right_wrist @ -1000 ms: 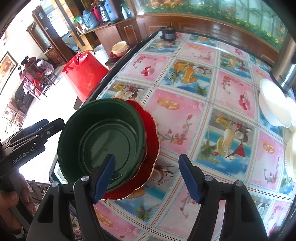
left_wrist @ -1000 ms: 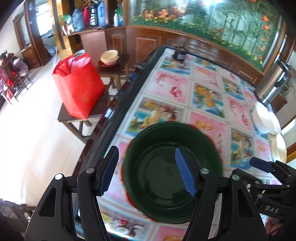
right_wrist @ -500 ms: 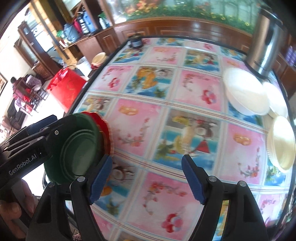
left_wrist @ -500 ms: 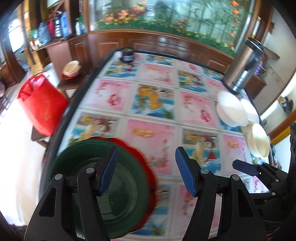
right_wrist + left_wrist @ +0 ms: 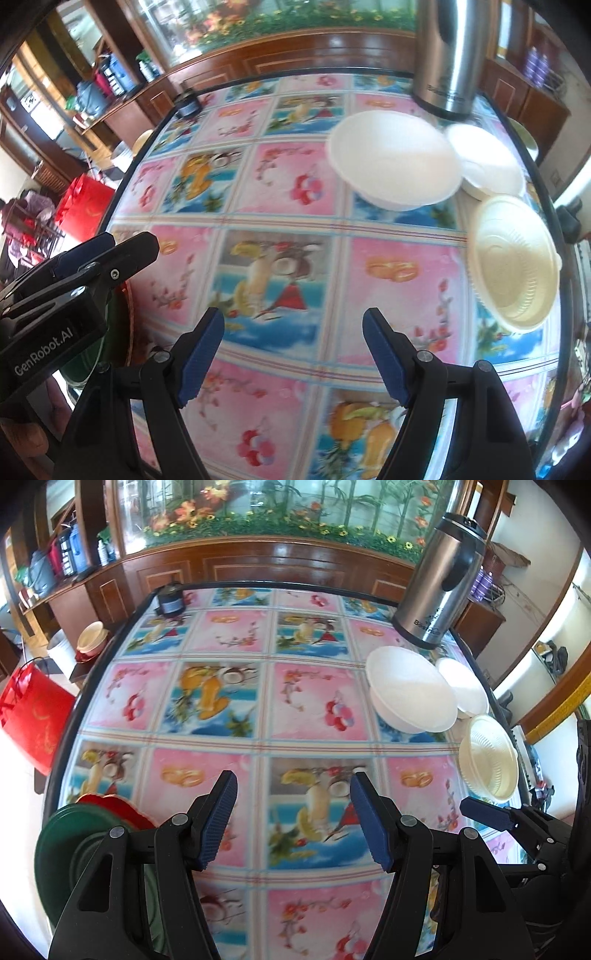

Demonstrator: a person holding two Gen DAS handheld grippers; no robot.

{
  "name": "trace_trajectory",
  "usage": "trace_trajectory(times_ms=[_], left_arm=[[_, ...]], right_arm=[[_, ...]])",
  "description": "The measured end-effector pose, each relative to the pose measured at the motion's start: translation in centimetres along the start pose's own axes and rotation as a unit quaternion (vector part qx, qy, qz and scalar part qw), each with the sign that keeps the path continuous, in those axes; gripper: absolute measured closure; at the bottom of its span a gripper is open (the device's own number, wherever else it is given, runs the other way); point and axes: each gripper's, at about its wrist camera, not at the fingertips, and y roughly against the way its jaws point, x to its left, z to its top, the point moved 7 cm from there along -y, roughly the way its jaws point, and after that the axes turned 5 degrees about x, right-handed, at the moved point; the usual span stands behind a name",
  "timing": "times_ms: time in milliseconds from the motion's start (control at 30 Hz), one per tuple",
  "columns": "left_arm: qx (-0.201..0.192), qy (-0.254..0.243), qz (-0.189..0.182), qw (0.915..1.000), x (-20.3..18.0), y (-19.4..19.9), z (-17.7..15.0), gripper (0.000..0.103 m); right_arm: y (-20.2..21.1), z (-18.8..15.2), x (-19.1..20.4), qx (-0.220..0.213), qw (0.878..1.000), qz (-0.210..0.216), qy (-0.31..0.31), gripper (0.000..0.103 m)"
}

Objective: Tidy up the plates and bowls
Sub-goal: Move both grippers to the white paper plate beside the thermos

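Note:
A green plate [image 5: 62, 845] lies on a red scalloped plate [image 5: 118, 808] at the table's near left corner, partly hidden behind my left gripper's arm. A large white bowl [image 5: 410, 690], a smaller white bowl [image 5: 463, 688] and a cream bowl [image 5: 489, 757] sit along the right edge; they also show in the right wrist view: large white bowl [image 5: 393, 162], small white bowl [image 5: 487, 162], cream bowl [image 5: 515, 258]. My left gripper [image 5: 293, 818] is open and empty above the table's middle. My right gripper [image 5: 293, 356] is open and empty, to the left gripper's right.
A steel thermos [image 5: 441, 579] stands at the far right corner behind the white bowls. A small dark jar [image 5: 170, 600] sits at the far left corner. A red bag [image 5: 29, 716] and a side table with a bowl [image 5: 90, 638] stand left of the table [image 5: 221, 635].
Both grippers have swung to the right, away from the green and red plates toward the white and cream bowls. The plates stay stacked at the near left corner.

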Motion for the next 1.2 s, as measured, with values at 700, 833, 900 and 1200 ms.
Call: trace_trajectory(times_ms=[700,833,900,1200], left_arm=[[0.014,-0.016,0.012,0.9997,-5.5,-5.7,4.3,0.039],[0.017,-0.010,0.014,0.9997,-5.7,-6.7,5.2,0.039],[0.022,-0.008,0.014,0.9996,-5.8,-7.4,5.7,0.039],[0.042,0.007,0.007,0.9991,-6.2,-10.0,8.0,0.039]], right_arm=[[-1.1,3.6,-8.3,-0.004,0.999,0.003,-0.052,0.025],[-1.9,3.8,-9.1,0.003,0.998,0.009,-0.059,0.025],[-2.2,4.0,-9.6,0.005,0.998,0.011,-0.063,0.025],[-3.2,6.3,-11.6,0.004,0.994,0.043,-0.096,0.025]])
